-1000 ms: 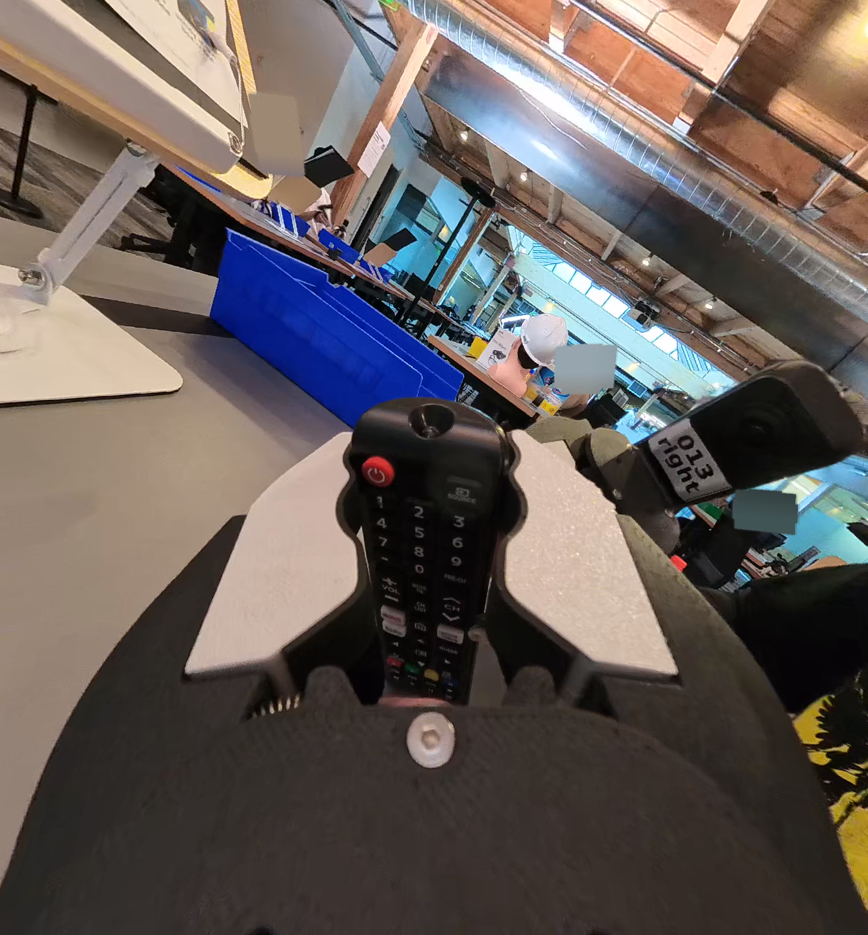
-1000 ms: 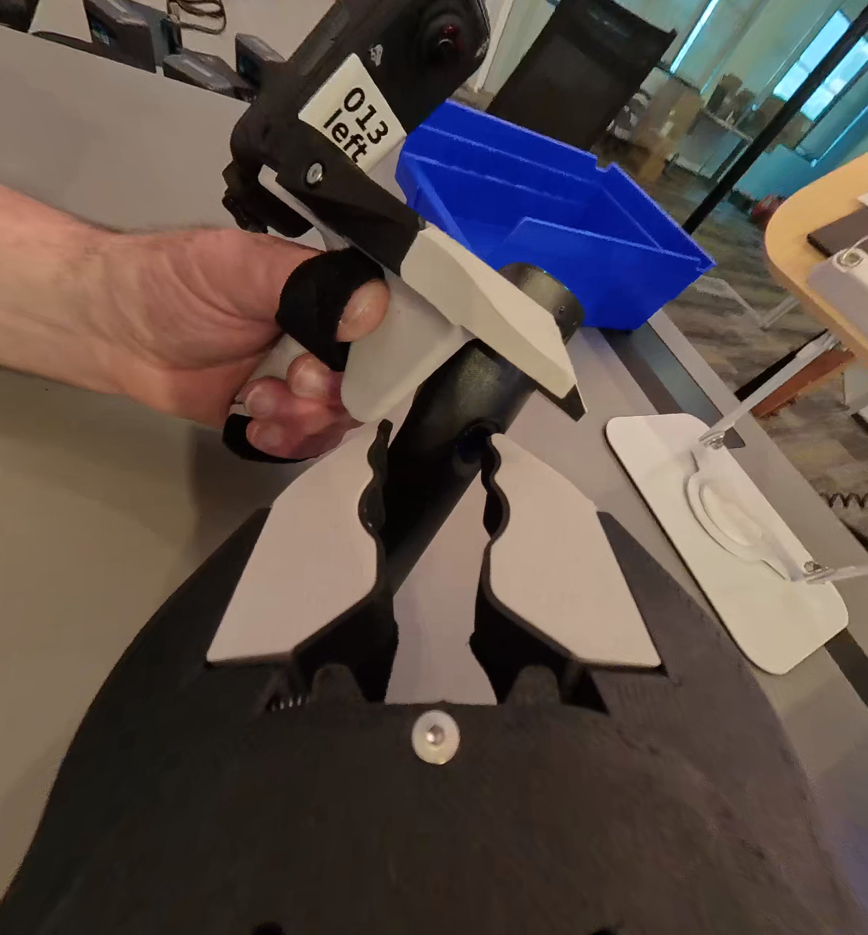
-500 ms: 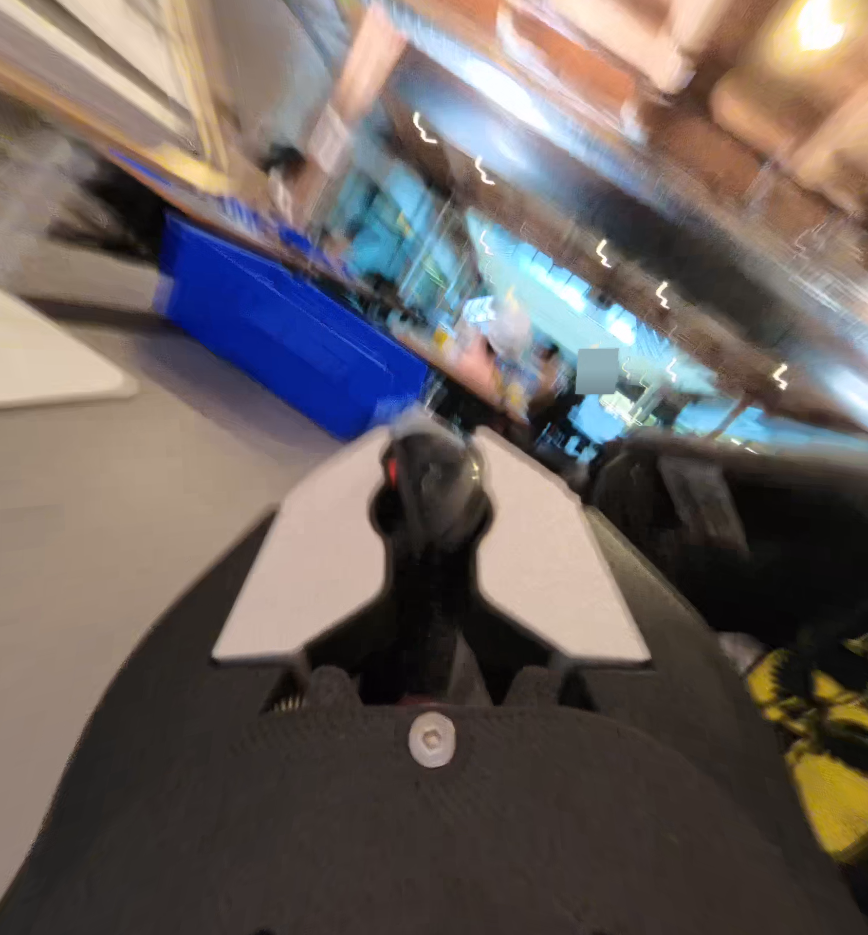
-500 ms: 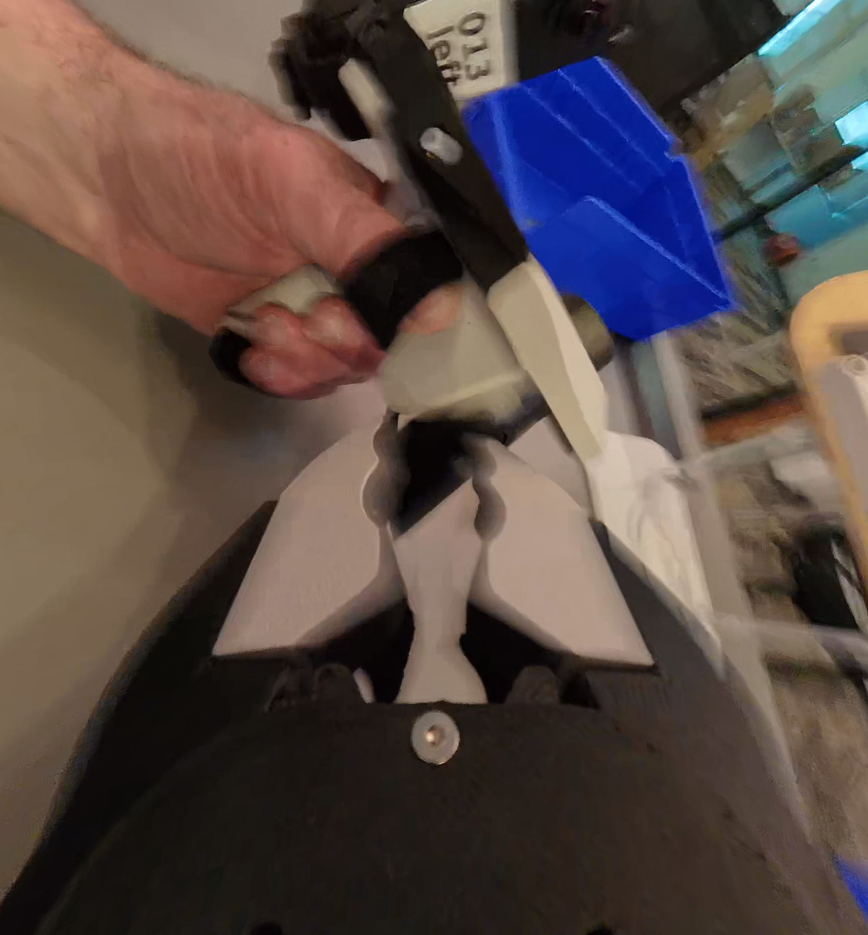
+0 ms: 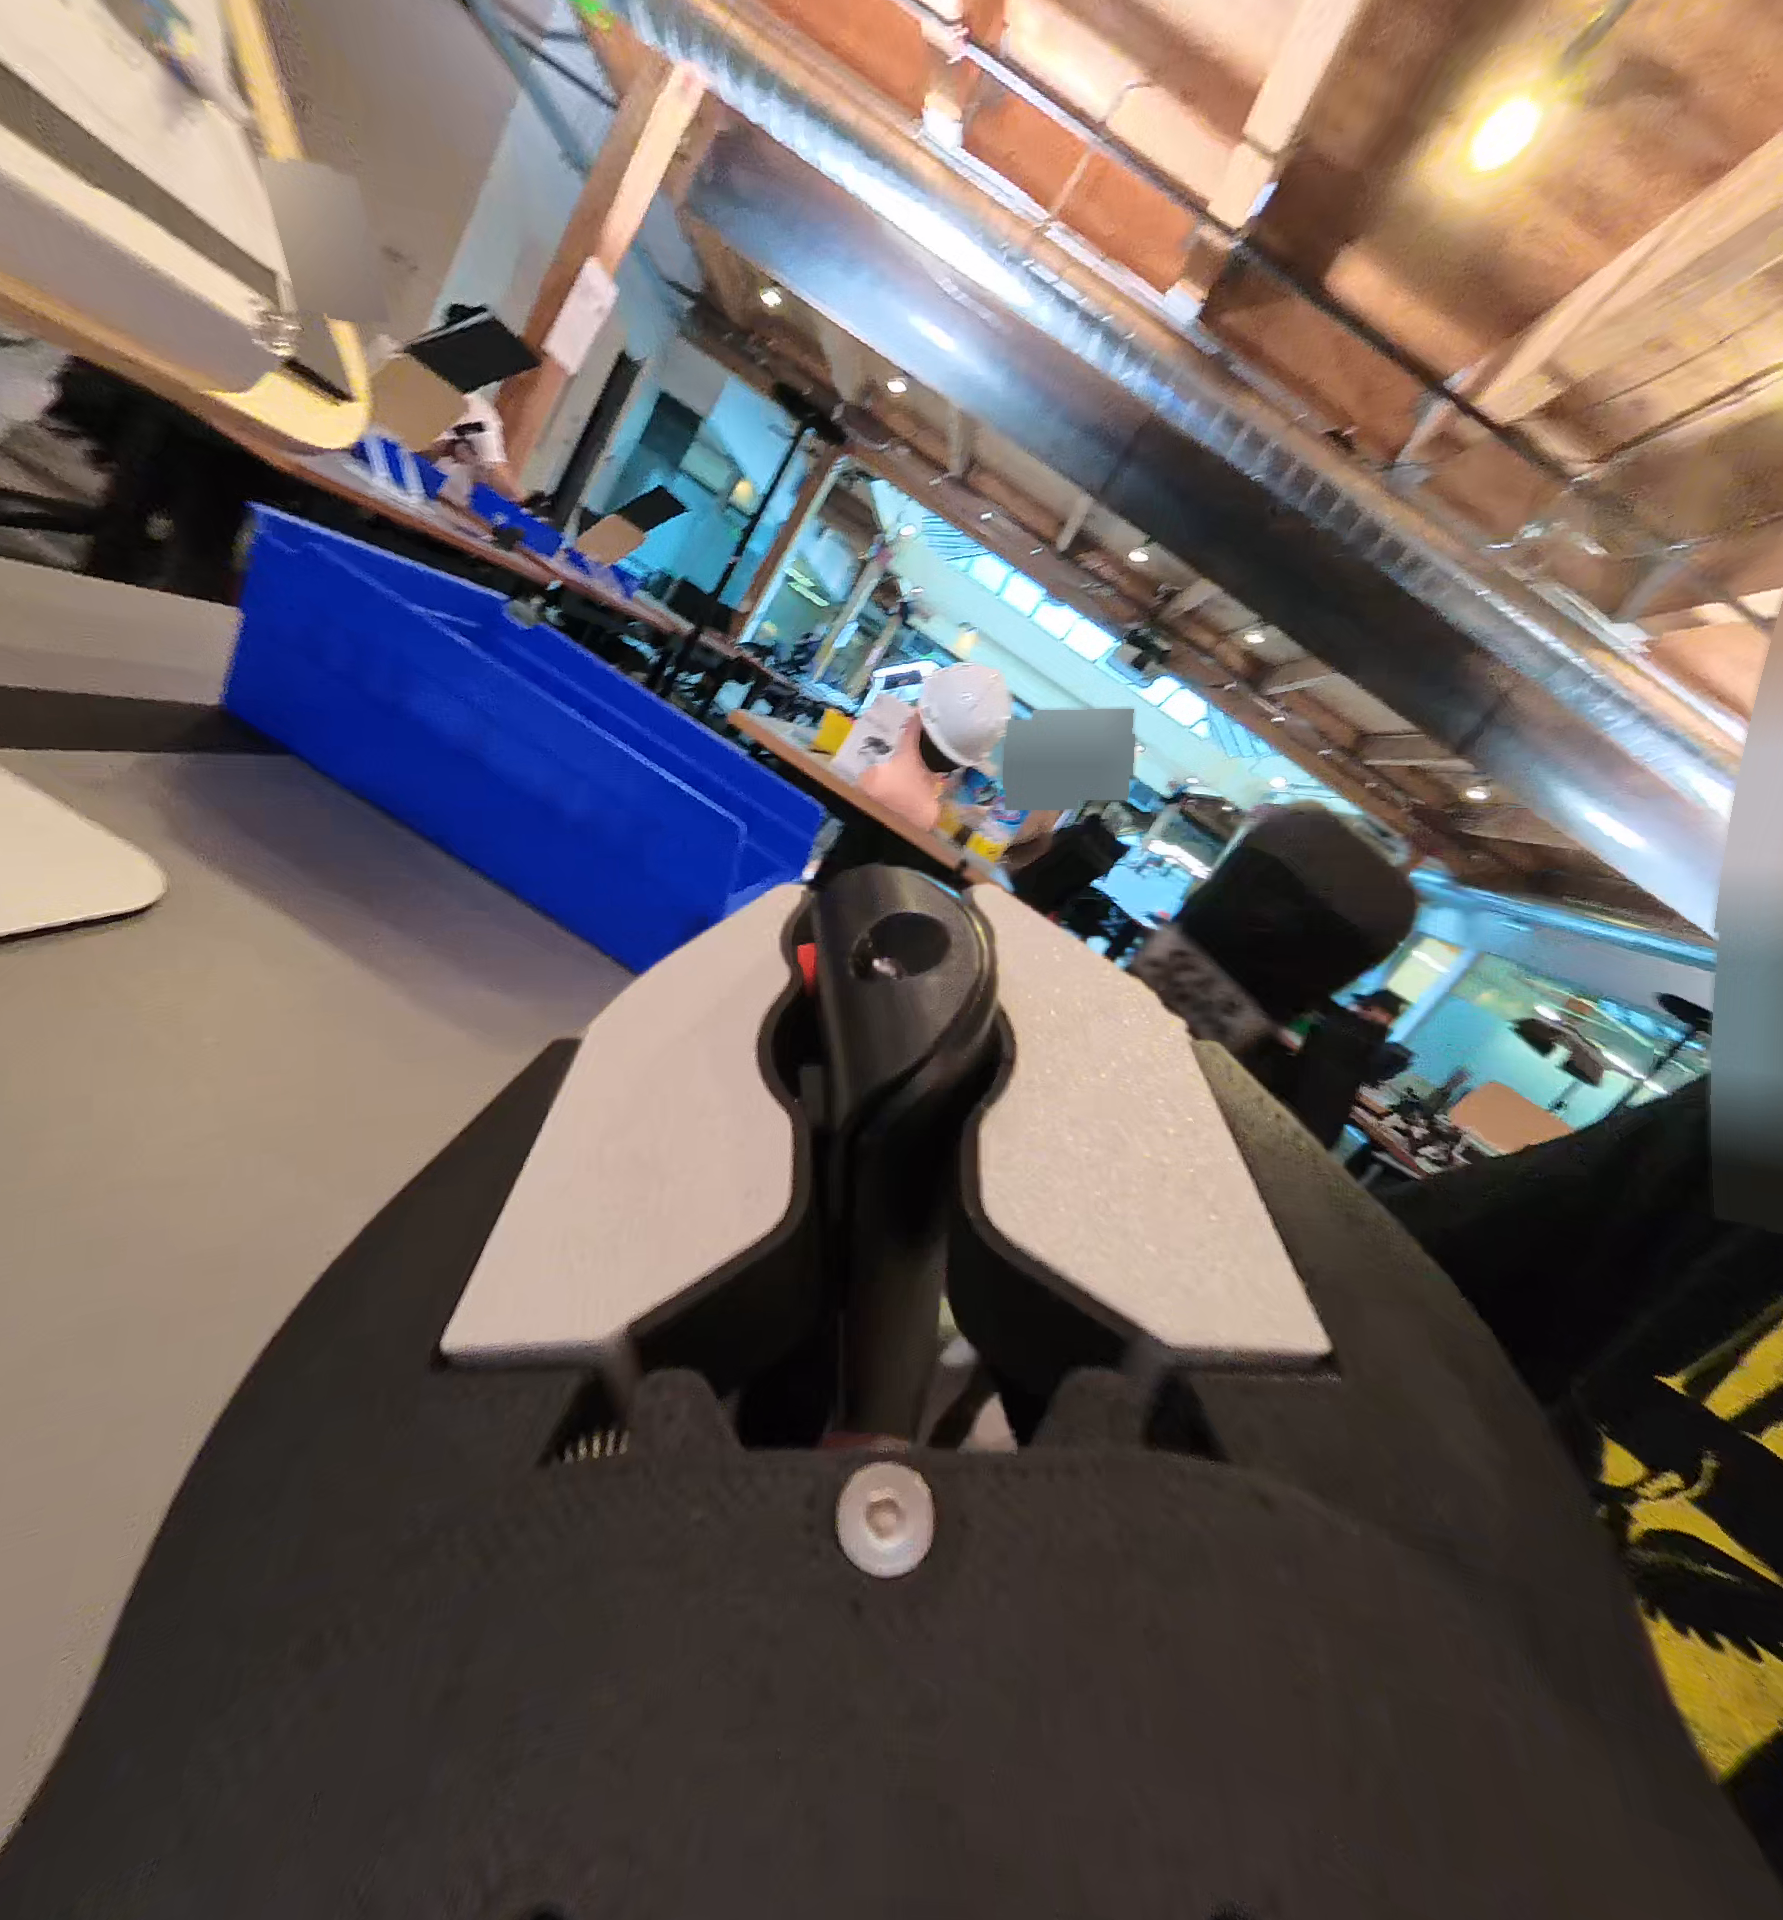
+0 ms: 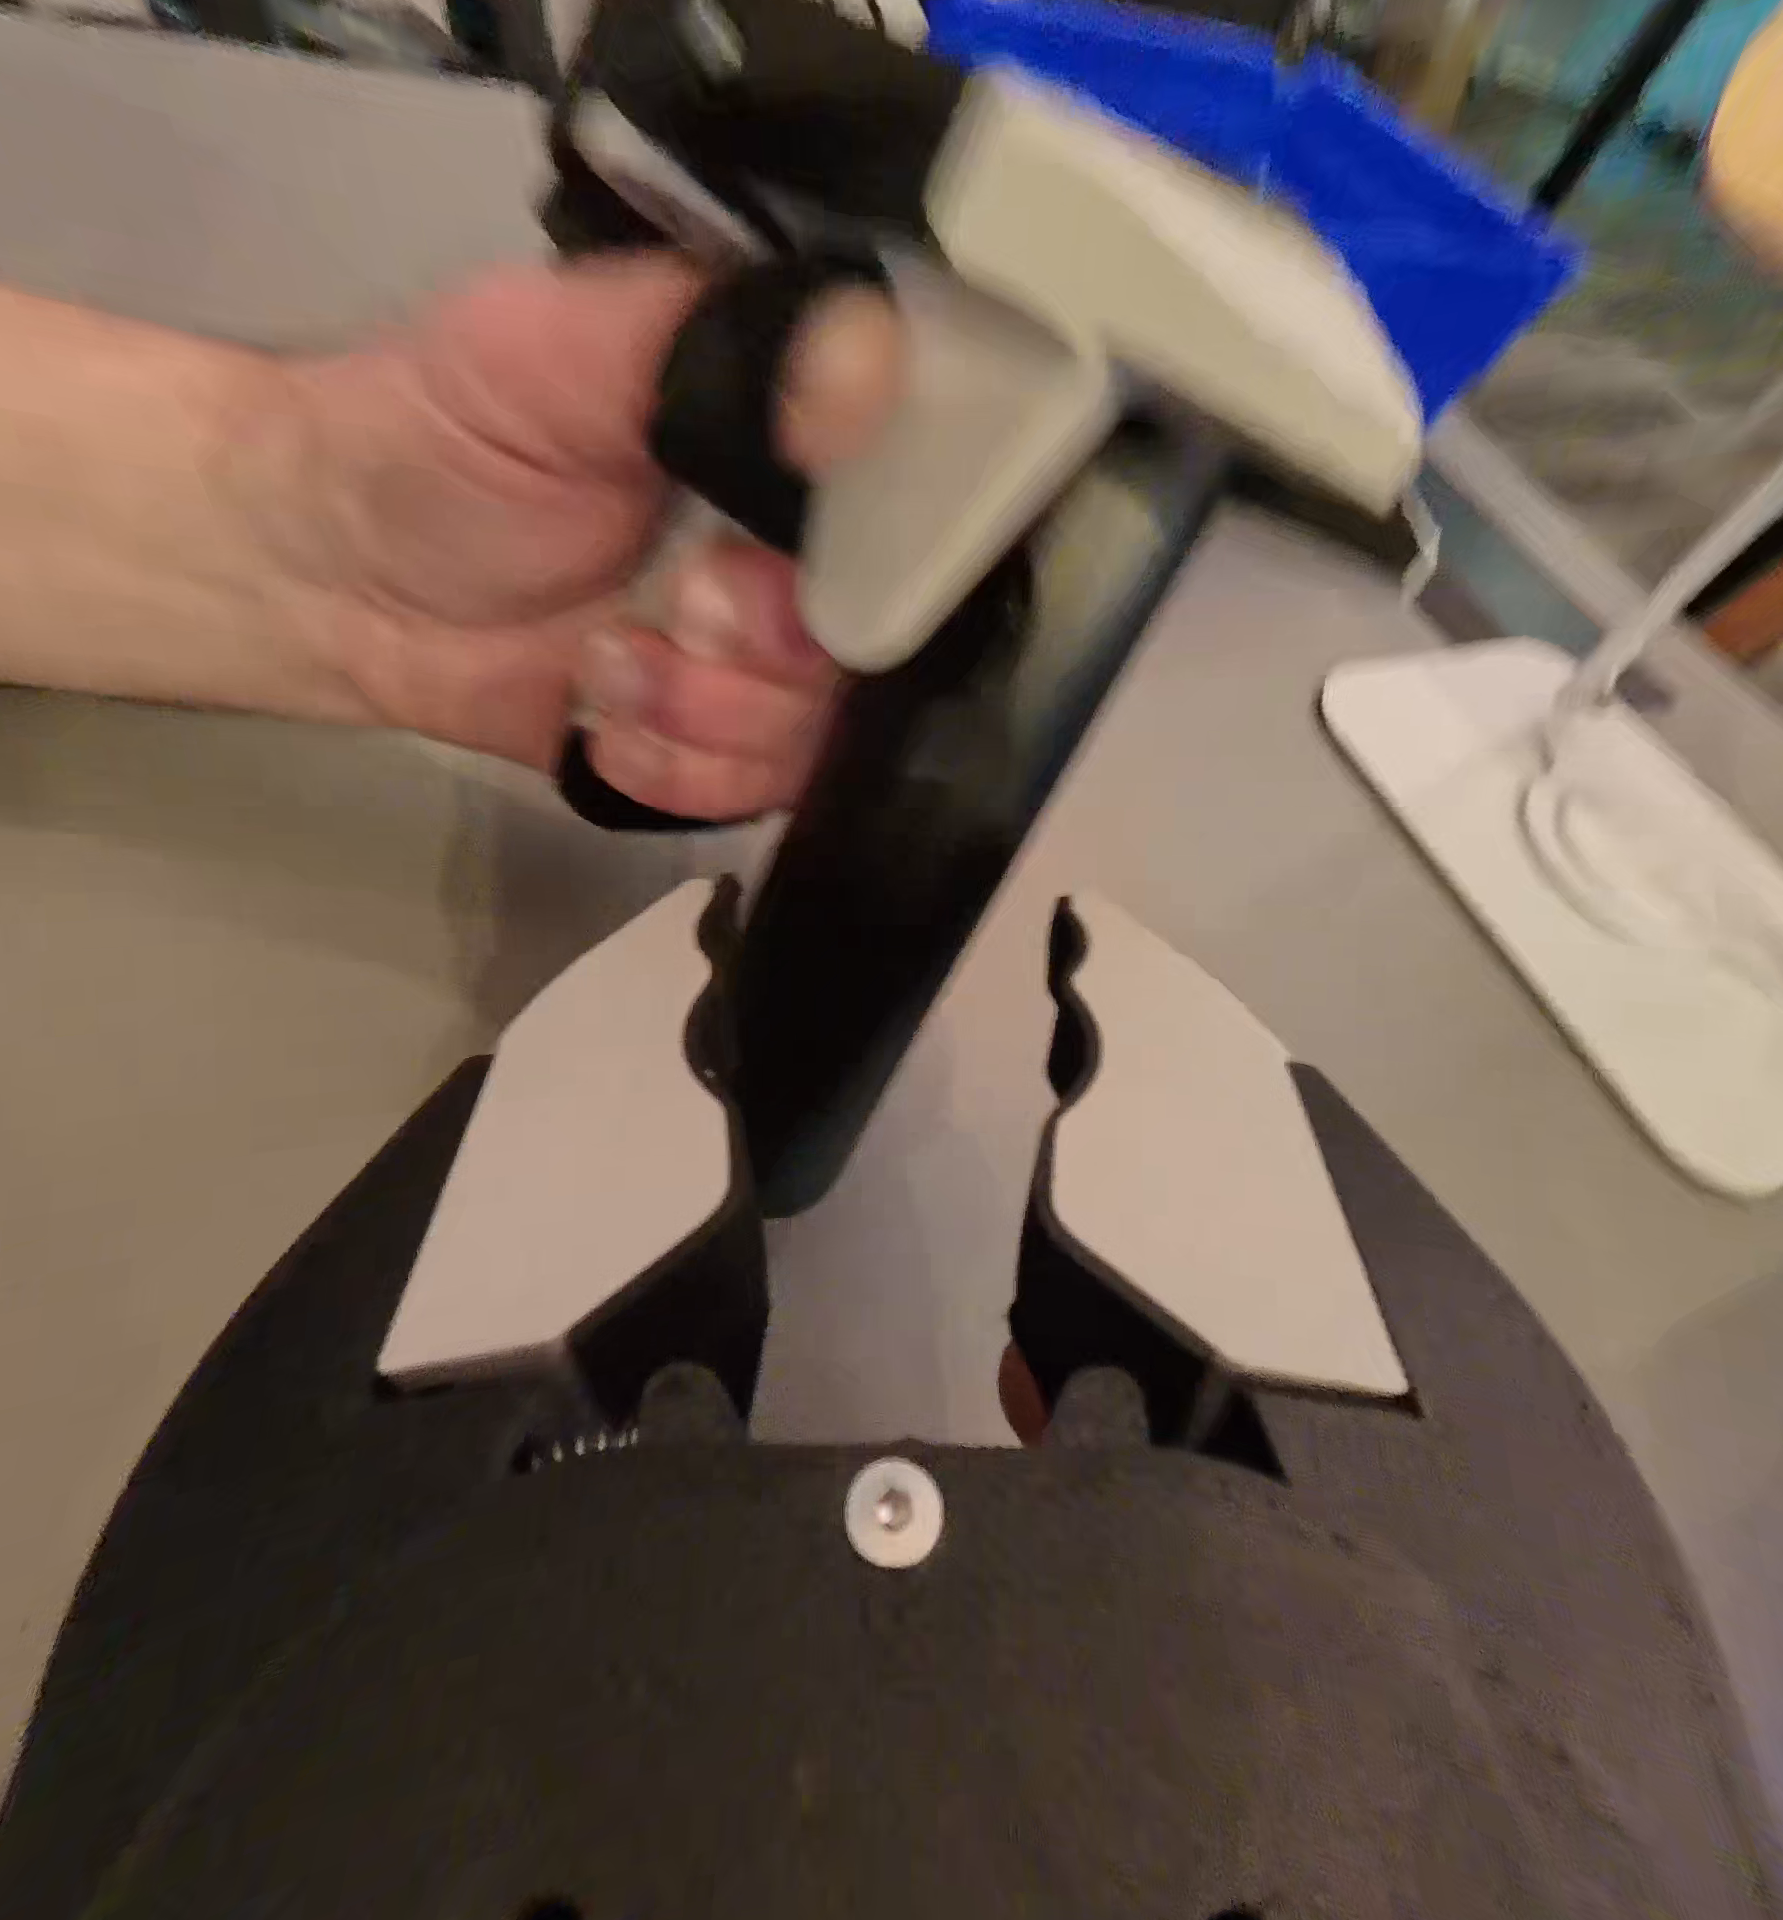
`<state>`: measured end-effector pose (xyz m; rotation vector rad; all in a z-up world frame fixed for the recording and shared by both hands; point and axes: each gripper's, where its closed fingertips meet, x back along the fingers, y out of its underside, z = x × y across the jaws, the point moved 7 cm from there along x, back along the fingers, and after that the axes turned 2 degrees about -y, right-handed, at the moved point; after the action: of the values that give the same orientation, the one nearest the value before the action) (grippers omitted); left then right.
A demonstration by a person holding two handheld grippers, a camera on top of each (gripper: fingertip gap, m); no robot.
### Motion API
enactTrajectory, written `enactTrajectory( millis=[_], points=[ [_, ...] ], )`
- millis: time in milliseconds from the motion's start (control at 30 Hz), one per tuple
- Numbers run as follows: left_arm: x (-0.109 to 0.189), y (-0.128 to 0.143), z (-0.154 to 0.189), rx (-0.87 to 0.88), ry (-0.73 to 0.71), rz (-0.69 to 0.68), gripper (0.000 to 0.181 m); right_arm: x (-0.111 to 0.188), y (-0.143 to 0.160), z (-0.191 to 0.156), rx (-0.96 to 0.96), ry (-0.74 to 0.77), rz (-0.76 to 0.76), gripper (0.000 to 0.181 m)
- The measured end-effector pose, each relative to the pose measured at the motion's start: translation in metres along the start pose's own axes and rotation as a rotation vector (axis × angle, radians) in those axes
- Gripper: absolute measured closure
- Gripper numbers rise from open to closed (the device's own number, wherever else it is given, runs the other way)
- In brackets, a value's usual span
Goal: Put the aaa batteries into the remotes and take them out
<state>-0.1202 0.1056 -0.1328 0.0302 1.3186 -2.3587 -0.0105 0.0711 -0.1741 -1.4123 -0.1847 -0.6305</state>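
Observation:
A black remote is clamped between the fingers of my left gripper, turned on its edge so its narrow side faces the camera; a red button shows at its left. In the right wrist view the same remote hangs down from the left gripper, which a hand holds above the table. Its lower end sits between the fingers of my right gripper, which is open; the remote lies against the left finger. No batteries are in view.
A blue bin stands at the back of the grey table, also in the right wrist view. A white stand base lies at the right of the table. My right gripper's body shows beyond the remote.
The remote has rolled in my left gripper from button face up to on edge. My right gripper, shut on the remote's end before, has opened.

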Motion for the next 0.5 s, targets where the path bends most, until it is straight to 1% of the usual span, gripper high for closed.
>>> enactTrajectory(
  millis=[33, 67, 100, 133, 200, 233, 267, 300, 333, 367, 433, 467, 500],
  points=[
    [-0.002, 0.001, 0.003, -0.013, 0.011, 0.006, 0.156, -0.004, 0.005, 0.003, -0.048, -0.033, -0.008, 0.114],
    [-0.002, 0.003, 0.009, -0.010, 0.040, 0.006, 0.156, -0.007, 0.008, 0.003, -0.103, -0.105, 0.012, 0.112],
    [-0.006, 0.001, 0.011, 0.000, 0.108, 0.014, 0.155, -0.009, 0.008, -0.001, -0.145, -0.213, 0.030, 0.121],
    [-0.009, 0.002, 0.014, -0.002, 0.141, 0.001, 0.154, -0.010, 0.007, -0.005, -0.178, -0.304, 0.052, 0.140],
    [-0.007, -0.001, 0.020, -0.012, 0.210, -0.001, 0.152, -0.007, 0.005, -0.002, -0.272, -0.456, 0.121, 0.153],
    [-0.009, -0.001, 0.024, -0.004, 0.258, -0.037, 0.148, -0.004, 0.004, -0.001, -0.321, -0.564, 0.164, 0.156],
    [-0.010, 0.000, 0.026, -0.014, 0.277, -0.091, 0.137, -0.001, 0.004, -0.003, -0.348, -0.687, 0.190, 0.157],
    [-0.010, 0.001, 0.029, -0.038, 0.299, -0.124, 0.120, 0.003, 0.004, -0.006, -0.347, -0.794, 0.203, 0.156],
    [-0.008, 0.000, 0.033, -0.060, 0.331, -0.147, 0.114, 0.005, 0.006, -0.007, -0.338, -0.876, 0.199, 0.156],
    [-0.007, 0.000, 0.041, -0.087, 0.384, -0.176, 0.113, 0.006, 0.008, -0.008, -0.341, -0.952, 0.181, 0.157],
    [-0.005, 0.004, 0.052, -0.168, 0.427, -0.254, 0.108, 0.008, 0.013, -0.011, -0.351, -1.142, 0.103, 0.157],
    [-0.005, 0.008, 0.058, -0.197, 0.469, -0.292, 0.111, 0.007, 0.017, -0.012, -0.353, -1.219, 0.042, 0.156],
    [-0.005, 0.015, 0.062, -0.222, 0.497, -0.363, 0.117, 0.007, 0.018, -0.013, -0.352, -1.302, -0.003, 0.157]
  ],
)
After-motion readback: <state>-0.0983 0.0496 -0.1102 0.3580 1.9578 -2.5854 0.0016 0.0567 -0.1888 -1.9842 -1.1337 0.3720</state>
